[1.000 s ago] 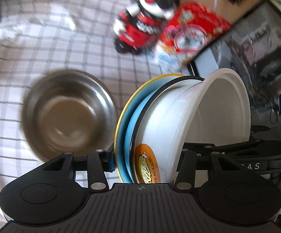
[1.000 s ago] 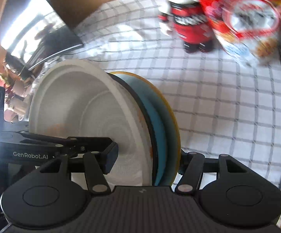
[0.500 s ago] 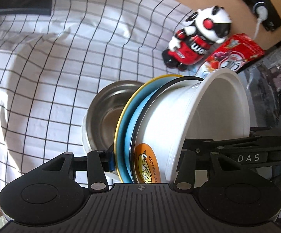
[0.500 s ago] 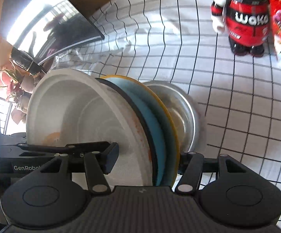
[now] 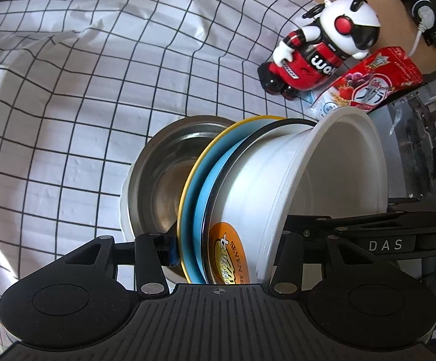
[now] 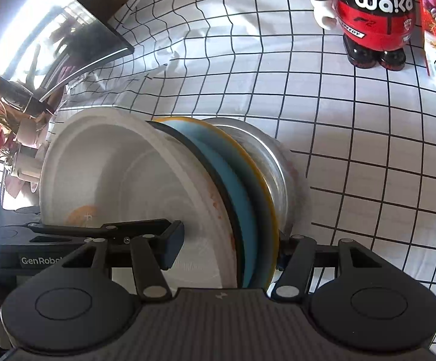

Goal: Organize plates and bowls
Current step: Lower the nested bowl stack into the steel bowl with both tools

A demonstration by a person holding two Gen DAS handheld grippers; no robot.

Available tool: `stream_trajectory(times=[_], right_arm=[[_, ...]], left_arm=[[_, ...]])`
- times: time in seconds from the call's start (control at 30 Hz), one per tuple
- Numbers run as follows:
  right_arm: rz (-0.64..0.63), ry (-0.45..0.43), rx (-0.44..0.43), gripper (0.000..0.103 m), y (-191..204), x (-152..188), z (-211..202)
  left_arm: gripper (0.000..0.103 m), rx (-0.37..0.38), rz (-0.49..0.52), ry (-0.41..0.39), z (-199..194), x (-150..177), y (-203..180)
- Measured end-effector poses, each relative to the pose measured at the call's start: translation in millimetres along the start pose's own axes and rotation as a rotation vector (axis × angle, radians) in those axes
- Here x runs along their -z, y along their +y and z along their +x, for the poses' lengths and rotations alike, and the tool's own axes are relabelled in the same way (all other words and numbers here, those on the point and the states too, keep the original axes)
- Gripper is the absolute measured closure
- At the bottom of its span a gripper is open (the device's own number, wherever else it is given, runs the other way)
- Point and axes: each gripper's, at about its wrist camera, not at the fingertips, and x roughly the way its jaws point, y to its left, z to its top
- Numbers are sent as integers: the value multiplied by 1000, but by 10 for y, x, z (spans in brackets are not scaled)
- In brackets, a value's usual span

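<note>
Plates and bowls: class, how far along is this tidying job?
Done: a white plastic bowl, black-rimmed blue plate and yellow-rimmed blue plate are nested. In hand: the left gripper and right gripper clamp this stack, tilted, over the steel bowl. Left: setting it into that bowl.

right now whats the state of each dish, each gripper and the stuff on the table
white bowl: tipped on edge, empty, orange smear inside
blue plate with yellow rim: on edge, pressed against the bowl's base
steel bowl: empty, on the checked tablecloth, behind the stack
left gripper: shut on the bowl-and-plate stack
right gripper: shut on the same stack
robot figure: standing
snack bag: lying flat
</note>
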Motion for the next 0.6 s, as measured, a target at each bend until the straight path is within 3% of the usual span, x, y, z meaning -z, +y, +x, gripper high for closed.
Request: stream_trajectory(times=[0.4, 0.6], right_arm=[[-45, 39, 52, 43, -8, -132, 270], [-43, 51, 58, 42, -21, -216, 338]], left_arm=[[52, -106, -12, 53, 273, -75, 133], [57, -99, -24, 39, 276, -113, 200]])
